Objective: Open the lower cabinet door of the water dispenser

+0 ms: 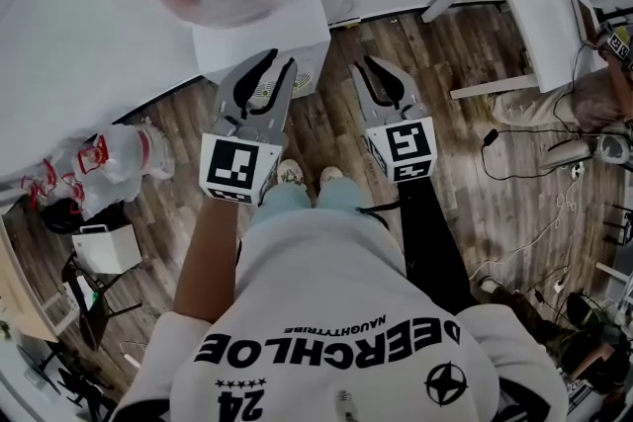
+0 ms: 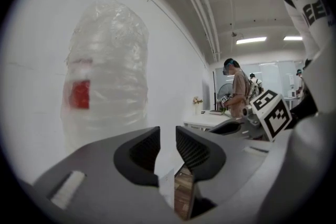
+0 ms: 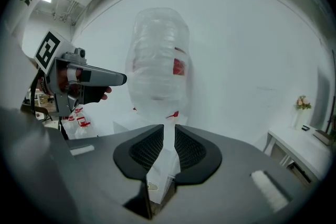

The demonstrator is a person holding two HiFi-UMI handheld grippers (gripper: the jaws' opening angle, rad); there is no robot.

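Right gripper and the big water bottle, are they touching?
Apart. The right gripper view shows the bottle standing well beyond the right gripper, jaws open.

Lab, white desks (image 1: 529, 5), ceiling strip lights (image 2: 251, 40)

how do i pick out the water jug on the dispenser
Find the white wall, then the white water dispenser standing against it. The water jug stands on top: big, clear, wrapped in crinkly plastic with a red label, unlike the red-handled bottles down on the floor.
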